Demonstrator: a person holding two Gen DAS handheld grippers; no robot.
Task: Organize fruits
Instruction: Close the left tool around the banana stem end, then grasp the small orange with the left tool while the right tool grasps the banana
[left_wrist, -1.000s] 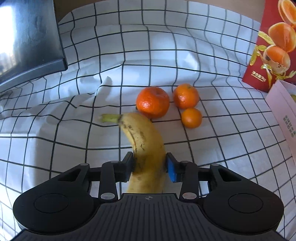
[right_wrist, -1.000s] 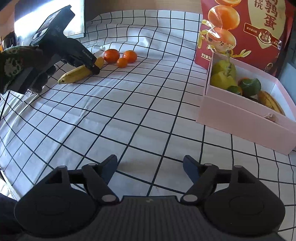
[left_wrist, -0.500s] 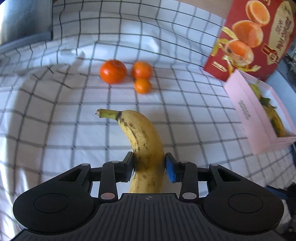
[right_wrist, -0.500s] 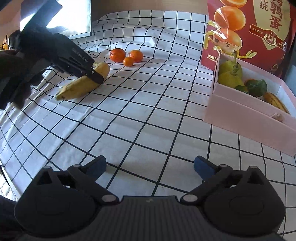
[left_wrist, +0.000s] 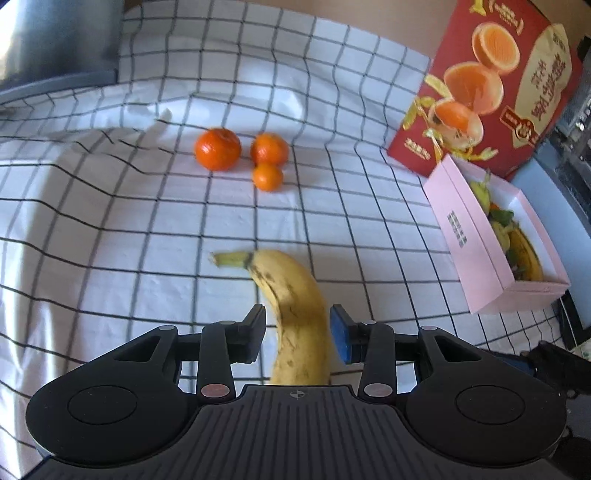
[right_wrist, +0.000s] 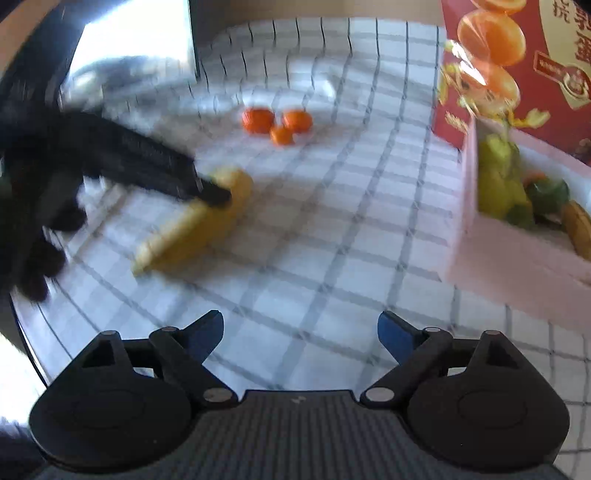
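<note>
My left gripper (left_wrist: 297, 328) is shut on a yellow banana (left_wrist: 295, 306) with brown specks, held above the checked cloth, stem pointing away and left. The banana (right_wrist: 207, 221) and left gripper (right_wrist: 218, 195) also show, blurred, in the right wrist view. Three oranges (left_wrist: 240, 153) lie together farther back on the cloth; they show in the right wrist view (right_wrist: 277, 123) too. A pink box (left_wrist: 480, 236) to the right holds pears, a leafy green fruit and a banana; it shows in the right wrist view (right_wrist: 524, 258). My right gripper (right_wrist: 299, 334) is open and empty above the cloth.
A red carton printed with oranges (left_wrist: 487, 85) stands behind the pink box. A dark screen (left_wrist: 55, 40) stands at the back left. The white checked cloth (left_wrist: 110, 221) covers the table, wrinkled near the back left.
The left gripper has carried the banana back from the oranges and to the right, nearer the pink box. The right gripper has shifted, its view now blurred.
</note>
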